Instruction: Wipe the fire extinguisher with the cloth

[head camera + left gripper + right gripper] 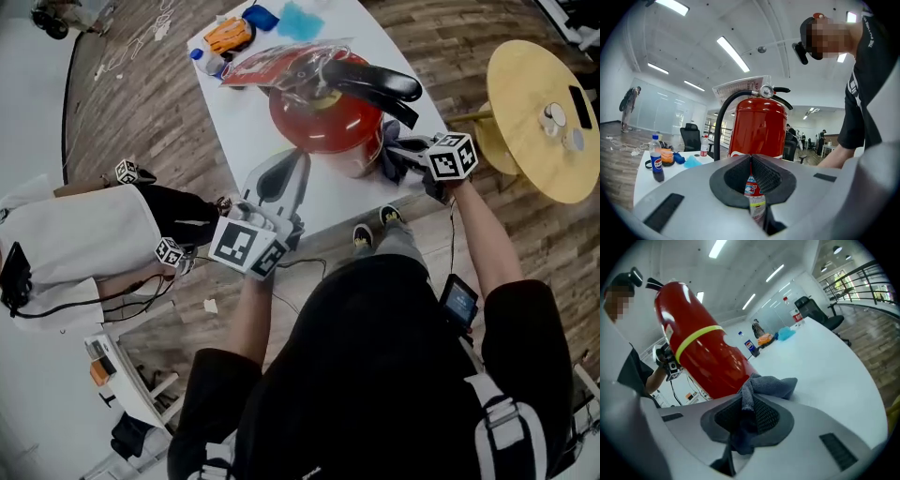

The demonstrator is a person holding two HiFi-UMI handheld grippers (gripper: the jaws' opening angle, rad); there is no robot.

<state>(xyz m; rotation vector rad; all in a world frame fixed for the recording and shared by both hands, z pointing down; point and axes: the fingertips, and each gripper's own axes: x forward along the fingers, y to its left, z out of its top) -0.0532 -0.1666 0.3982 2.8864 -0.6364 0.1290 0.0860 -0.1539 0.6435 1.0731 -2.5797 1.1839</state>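
While the glossy red cylindrical fire extinguisher (pixel 323 117) stands upright on the white surface (pixel 239 112), your right gripper (pixel 749 404) pinches a bunched, nubby grey cloth (pixel 768 385) in its fingers (pixel 766 416) just beside it; your left gripper (pixel 751 176) is closed and empty.

A Pepsi roundel is seen on the blue band of a bottle (pixel 656 164), well left of the jaws of the left gripper (pixel 751 158). A printed label (pixel 751 185) on the fire extinguisher (pixel 757 126) is framed in the slit between those jaws; its print cannot be read. White lettering on a dark sleeve (pixel 871 33), up and right of the jaws, is too blurred to read.
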